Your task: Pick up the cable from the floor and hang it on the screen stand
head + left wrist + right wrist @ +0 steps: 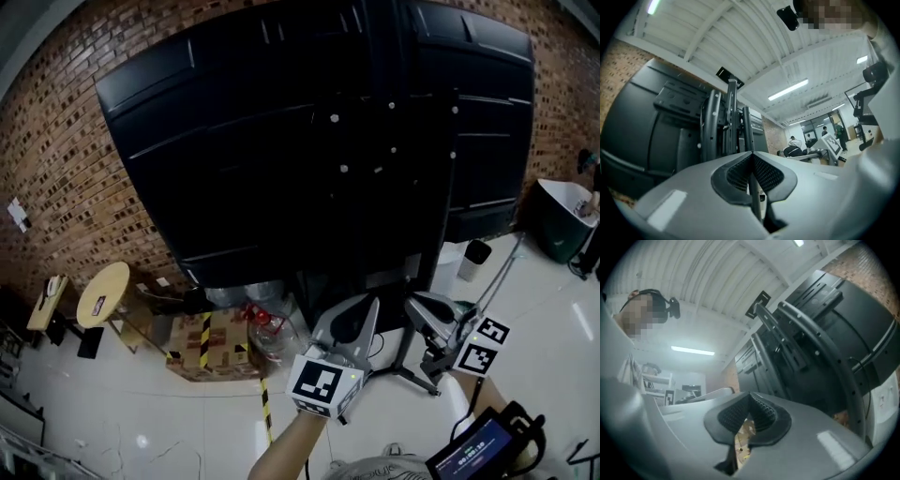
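Observation:
The black screen (319,131) fills the head view, seen from its back, with the stand's legs (412,375) on the white floor below. My left gripper (366,305) points up at the stand's uprights (731,122), its pads meeting at the tip (752,154). A thin dark line shows in the slit behind the pads; I cannot tell whether it is the cable or part of the stand. My right gripper (414,302) is beside it, shut (750,395) with nothing between its pads, facing the curved bracket (820,343). I cannot pick out the cable for certain in any view.
A cardboard box with hazard tape (211,342) and clear plastic containers (267,323) lie under the screen. A round wooden table (103,292) stands at left by the brick wall (56,159). A green bin (562,220) and white cylinder (473,258) are at right. A handheld device (478,450) is near my body.

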Motion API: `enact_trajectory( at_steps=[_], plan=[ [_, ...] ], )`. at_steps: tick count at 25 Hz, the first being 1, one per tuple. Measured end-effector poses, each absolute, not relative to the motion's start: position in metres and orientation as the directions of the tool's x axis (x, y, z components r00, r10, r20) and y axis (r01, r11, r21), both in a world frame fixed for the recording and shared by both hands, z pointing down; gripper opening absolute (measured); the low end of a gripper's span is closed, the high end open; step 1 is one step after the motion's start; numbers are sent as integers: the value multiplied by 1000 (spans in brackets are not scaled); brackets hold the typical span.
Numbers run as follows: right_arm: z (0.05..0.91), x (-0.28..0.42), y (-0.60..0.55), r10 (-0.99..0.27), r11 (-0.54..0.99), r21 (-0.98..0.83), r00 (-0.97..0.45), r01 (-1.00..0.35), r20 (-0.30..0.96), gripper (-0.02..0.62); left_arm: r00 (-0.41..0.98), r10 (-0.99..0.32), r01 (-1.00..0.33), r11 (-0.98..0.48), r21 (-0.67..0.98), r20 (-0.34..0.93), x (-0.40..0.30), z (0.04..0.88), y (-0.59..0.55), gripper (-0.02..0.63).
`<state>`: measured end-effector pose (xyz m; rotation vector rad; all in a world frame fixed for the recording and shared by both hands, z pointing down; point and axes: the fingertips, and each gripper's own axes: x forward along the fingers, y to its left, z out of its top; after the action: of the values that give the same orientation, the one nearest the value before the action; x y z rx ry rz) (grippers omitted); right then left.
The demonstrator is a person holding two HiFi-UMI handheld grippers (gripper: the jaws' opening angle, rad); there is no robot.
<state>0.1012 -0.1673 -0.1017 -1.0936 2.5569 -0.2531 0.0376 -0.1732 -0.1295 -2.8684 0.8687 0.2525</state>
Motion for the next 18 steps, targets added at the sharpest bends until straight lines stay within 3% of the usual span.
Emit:
enact_trajectory(
  at_steps=[6,12,18],
  plan=[
    [-42,36,-131,-679,711,-366,-722,-600,-136,2,774,-623,-603,-779,171,-111,2,-55,-150,20],
    [7,-6,-96,-671,695,-389,-740,-605,-46,0,700,-713,-676,-678,287,-37,-25,-11,-105,20],
    [23,-25,-76,-656,705,-341,-755,-622,20,0,644,-765,-731,-618,289,-6,-48,6,-91,19]
  ],
)
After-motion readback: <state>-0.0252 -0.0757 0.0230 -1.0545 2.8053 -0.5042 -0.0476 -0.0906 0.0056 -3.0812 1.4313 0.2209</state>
